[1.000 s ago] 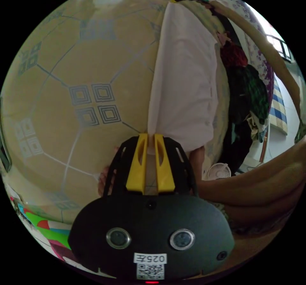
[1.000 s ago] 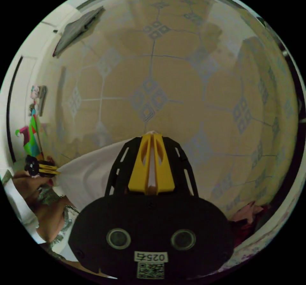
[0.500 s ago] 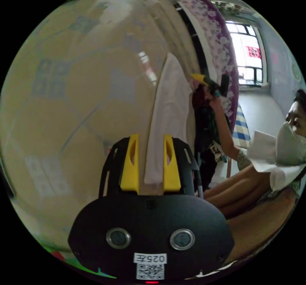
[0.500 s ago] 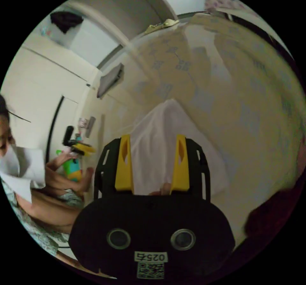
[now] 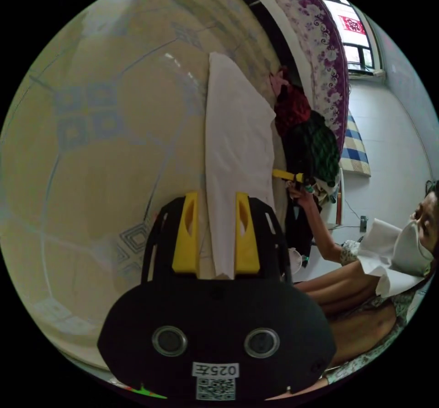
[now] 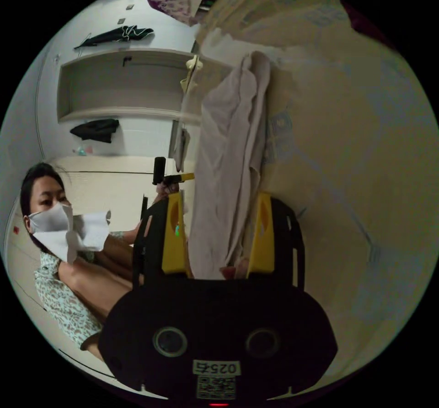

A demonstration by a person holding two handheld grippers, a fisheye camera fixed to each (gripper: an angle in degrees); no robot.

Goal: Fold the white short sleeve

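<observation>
- White short sleeve (image 5: 235,152) lies as a folded strip on the yellow patterned mat (image 5: 91,152); I see its near end run between the left gripper (image 5: 215,232) jaws.
- Left gripper jaws spread, not pressing the cloth.
- Right gripper (image 6: 217,239) jaws wide apart; rumpled cloth (image 6: 228,175) between them, its near end hidden behind the body.
- Clothes pile (image 5: 306,138) beside the shirt, items hard to separate.

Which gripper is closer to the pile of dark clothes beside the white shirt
Right. In the left gripper view, the right gripper sits at the edge of the dark clothes pile; the left gripper is across the white shirt from the pile.
</observation>
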